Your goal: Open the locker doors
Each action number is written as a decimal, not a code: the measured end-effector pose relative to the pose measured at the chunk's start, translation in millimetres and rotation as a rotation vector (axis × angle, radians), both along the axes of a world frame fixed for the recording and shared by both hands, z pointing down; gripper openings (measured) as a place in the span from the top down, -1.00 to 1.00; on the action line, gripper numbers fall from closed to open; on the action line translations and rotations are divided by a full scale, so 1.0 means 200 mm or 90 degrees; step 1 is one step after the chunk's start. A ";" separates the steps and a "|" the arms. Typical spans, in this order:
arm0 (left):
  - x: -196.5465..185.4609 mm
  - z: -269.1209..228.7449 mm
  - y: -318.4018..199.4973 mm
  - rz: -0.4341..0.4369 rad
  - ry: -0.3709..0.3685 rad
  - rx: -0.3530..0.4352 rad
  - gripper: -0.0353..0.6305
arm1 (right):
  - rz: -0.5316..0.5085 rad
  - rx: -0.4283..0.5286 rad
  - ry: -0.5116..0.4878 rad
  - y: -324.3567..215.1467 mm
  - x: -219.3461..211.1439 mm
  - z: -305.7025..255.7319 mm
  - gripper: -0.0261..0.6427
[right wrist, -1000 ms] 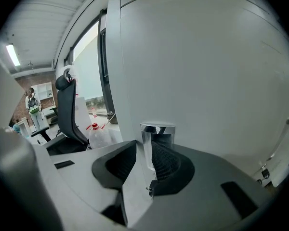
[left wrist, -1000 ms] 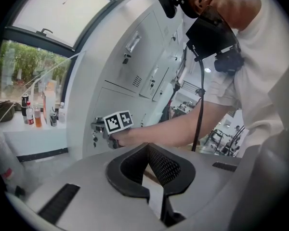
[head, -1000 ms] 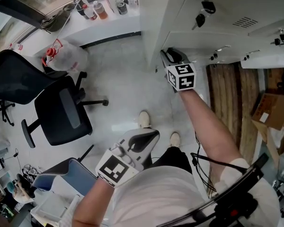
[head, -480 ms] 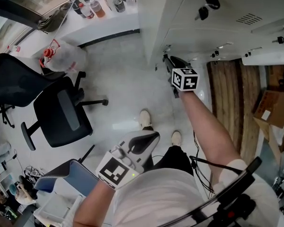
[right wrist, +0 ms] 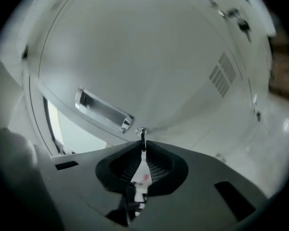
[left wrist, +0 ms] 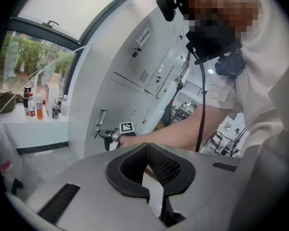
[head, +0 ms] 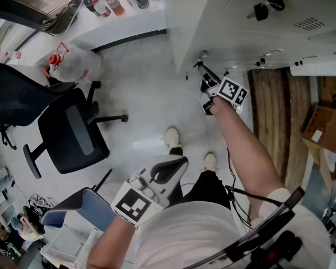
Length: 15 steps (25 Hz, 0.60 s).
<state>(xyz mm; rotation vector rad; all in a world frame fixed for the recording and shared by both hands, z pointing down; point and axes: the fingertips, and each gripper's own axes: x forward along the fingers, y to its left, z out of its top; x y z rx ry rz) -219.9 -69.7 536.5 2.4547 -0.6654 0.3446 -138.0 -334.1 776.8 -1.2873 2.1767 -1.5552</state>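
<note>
The white lockers (head: 241, 27) stand ahead of me, with a dark key (head: 263, 9) hanging in an upper door. My right gripper (head: 202, 69) reaches the lock of a low door (right wrist: 149, 57), just under its recessed chrome handle (right wrist: 103, 110). Its jaws have just been closing, and they now pinch the small key (right wrist: 142, 139) that sticks out of that lock, so the right gripper (right wrist: 142, 146) is shut on it. A white tag hangs behind the pads. My left gripper (head: 177, 160) stays at my waist, shut on nothing, and in its own view the left gripper (left wrist: 147, 149) points at the lockers.
A black office chair (head: 73, 130) stands on the pale floor to the left, with a clear plastic jug (head: 73, 66) behind it. Bottles line a white ledge (head: 129, 27). A cardboard box (head: 325, 128) and wooden planks (head: 271, 111) lie to the right of the lockers.
My right gripper has sunk along the locker front and rolled, its marker cube now tilted. Its tip now sits at the low lock. The left gripper has barely moved.
</note>
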 end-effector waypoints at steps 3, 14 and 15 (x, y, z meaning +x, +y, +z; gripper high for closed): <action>-0.01 0.00 -0.01 0.001 0.000 0.004 0.86 | 0.067 -0.045 -0.222 0.01 0.01 0.00 0.84; 0.00 0.04 0.01 0.000 -0.001 0.000 0.86 | 0.101 -0.040 -0.357 0.02 0.02 0.02 0.83; 0.00 0.04 0.01 -0.001 0.001 -0.002 0.86 | 0.082 -0.030 -0.313 0.02 0.01 0.02 0.83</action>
